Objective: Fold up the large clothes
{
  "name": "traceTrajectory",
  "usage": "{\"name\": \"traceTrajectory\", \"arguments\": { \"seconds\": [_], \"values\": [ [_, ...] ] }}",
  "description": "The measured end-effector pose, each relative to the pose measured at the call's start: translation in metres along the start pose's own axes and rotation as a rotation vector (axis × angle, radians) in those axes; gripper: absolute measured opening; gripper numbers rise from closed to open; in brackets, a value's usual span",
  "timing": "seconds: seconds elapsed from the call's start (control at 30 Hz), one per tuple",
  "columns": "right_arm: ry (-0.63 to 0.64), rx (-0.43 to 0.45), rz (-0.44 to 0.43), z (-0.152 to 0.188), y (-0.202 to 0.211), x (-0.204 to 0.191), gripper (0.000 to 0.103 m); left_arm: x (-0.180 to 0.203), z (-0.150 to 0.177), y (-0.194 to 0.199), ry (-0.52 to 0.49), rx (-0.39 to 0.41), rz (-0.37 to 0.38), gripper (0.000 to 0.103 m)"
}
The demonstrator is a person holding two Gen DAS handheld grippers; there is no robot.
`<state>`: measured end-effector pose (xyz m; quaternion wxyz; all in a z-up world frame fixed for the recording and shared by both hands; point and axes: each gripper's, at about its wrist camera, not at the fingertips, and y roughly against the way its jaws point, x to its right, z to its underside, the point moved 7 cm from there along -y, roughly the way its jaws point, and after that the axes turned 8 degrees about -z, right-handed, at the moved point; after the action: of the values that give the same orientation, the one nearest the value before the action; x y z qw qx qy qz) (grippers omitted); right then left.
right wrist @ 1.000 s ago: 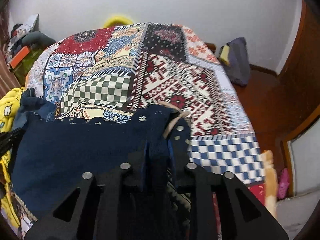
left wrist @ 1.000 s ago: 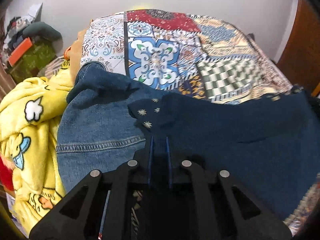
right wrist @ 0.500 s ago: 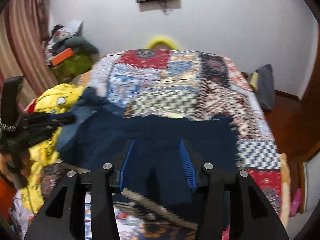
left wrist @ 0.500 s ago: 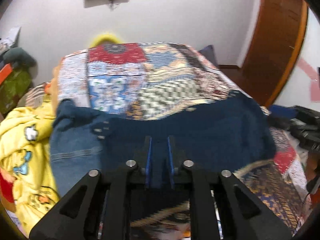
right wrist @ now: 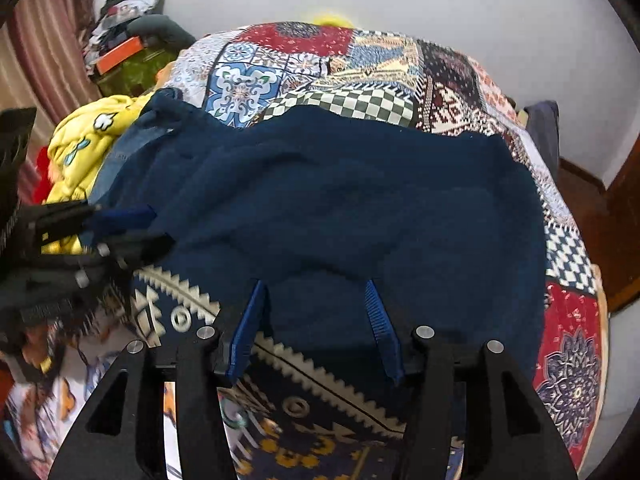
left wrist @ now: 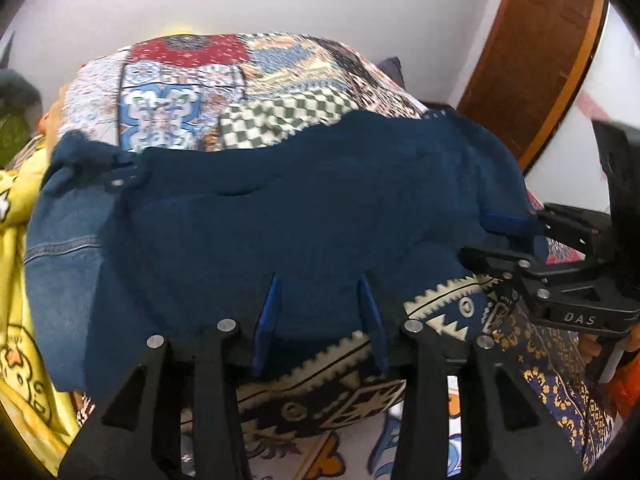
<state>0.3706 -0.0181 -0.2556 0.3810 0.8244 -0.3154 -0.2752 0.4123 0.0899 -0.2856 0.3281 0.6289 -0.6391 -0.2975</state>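
Note:
A large dark navy garment [left wrist: 304, 208] lies spread across the patchwork bed; it also shows in the right wrist view [right wrist: 352, 196]. My left gripper [left wrist: 318, 292] is open, its blue pads apart over the garment's near edge, holding nothing. My right gripper [right wrist: 314, 292] is open too, over the near edge further right. Each gripper shows from the side in the other's view: the right one [left wrist: 520, 228] and the left one [right wrist: 120, 220], both at the cloth's edge.
A denim piece [left wrist: 60, 248] and a yellow cartoon-print blanket [left wrist: 16, 320] lie at the left. The patchwork bedspread [right wrist: 360, 64] runs to the far wall. A wooden door [left wrist: 540, 40] stands at right. Clutter [right wrist: 120, 48] is piled at far left.
Both grippers were shut on the navy garment's corners, held up; they swung it over and laid it down, then opened and let go. The right opened first, then the left.

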Motion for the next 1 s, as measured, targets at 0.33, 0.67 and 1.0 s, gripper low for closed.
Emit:
{"name": "traceTrajectory", "arguments": {
  "seconds": [0.33, 0.67, 1.0],
  "values": [
    [-0.033, -0.023, 0.117, 0.027, 0.019, 0.030, 0.058, -0.069, 0.029, 0.011, 0.130, -0.027, -0.110, 0.046],
    [-0.190, -0.044, 0.175, 0.054, 0.045, 0.077, 0.060, -0.148, 0.074, 0.036, 0.237, -0.067, -0.319, 0.046],
    [-0.171, 0.025, 0.174, 0.040, 0.081, 0.059, 0.060, -0.153, 0.073, 0.083, 0.428, -0.007, -0.135, 0.046]
  ]
}}
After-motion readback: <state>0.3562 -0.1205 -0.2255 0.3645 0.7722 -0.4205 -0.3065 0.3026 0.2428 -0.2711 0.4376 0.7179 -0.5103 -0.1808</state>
